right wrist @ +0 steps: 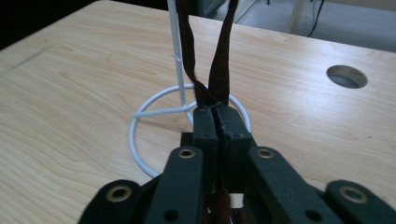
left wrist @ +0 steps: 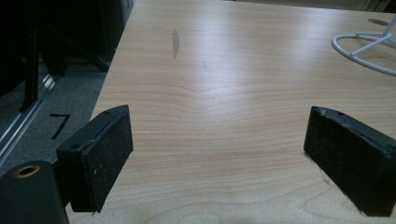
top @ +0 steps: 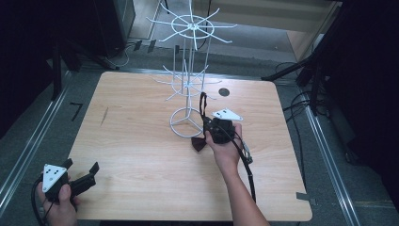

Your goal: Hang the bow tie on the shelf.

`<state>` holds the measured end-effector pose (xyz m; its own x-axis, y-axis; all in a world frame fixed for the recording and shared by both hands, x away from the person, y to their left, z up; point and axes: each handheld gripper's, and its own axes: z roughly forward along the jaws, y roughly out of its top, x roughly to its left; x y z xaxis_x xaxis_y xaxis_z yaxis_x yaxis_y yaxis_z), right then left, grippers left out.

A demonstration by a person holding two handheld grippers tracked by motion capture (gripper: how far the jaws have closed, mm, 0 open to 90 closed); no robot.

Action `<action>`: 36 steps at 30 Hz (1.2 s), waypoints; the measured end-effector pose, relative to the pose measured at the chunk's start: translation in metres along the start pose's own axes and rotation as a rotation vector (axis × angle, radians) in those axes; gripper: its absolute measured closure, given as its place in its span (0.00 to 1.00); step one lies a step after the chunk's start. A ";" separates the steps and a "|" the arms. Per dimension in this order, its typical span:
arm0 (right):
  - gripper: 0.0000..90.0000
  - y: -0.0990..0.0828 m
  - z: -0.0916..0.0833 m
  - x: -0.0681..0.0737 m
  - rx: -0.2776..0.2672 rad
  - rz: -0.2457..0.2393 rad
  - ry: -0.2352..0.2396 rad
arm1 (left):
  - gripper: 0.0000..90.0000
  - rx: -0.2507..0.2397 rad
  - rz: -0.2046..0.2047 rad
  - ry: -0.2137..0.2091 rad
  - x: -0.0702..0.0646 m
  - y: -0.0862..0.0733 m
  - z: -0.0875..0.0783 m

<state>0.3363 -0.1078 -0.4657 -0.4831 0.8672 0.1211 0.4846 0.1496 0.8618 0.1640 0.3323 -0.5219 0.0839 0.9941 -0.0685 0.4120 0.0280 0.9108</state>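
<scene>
We see the right gripper (right wrist: 215, 112) clamped on a dark bow tie strap (right wrist: 218, 60), just beside the white rack (top: 187, 123) base. Left gripper (left wrist: 219, 149) jaws apart, nothing btwn, near table (top: 141, 155) corner.

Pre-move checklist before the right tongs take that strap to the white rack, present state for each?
1. Right tongs shut on the dark strap: ok, both bands come out between the closed jaws.
2. Strap loop open above the jaws: ok, two bands run up apart.
3. Strap hooked on an arm of the white wire rack: cannot tell, the loop's top is out of frame.
4. Bow-shaped end free: cannot tell, it lies on the table by the hand.
5. Rack base ring flat on the table: ok.
6. Left tongs out of the way: ok, open at the near left corner, nothing between them.
</scene>
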 end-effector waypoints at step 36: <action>0.16 -0.066 -0.102 -0.072 -0.039 0.104 0.016 | 0.10 -0.007 0.016 0.001 -0.002 0.000 0.000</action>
<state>0.2643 -0.2290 -0.4811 -0.4438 0.8691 0.2183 0.5038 0.0405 0.8629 0.1633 0.3305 -0.5221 0.0892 0.9946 -0.0535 0.4046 0.0129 0.9144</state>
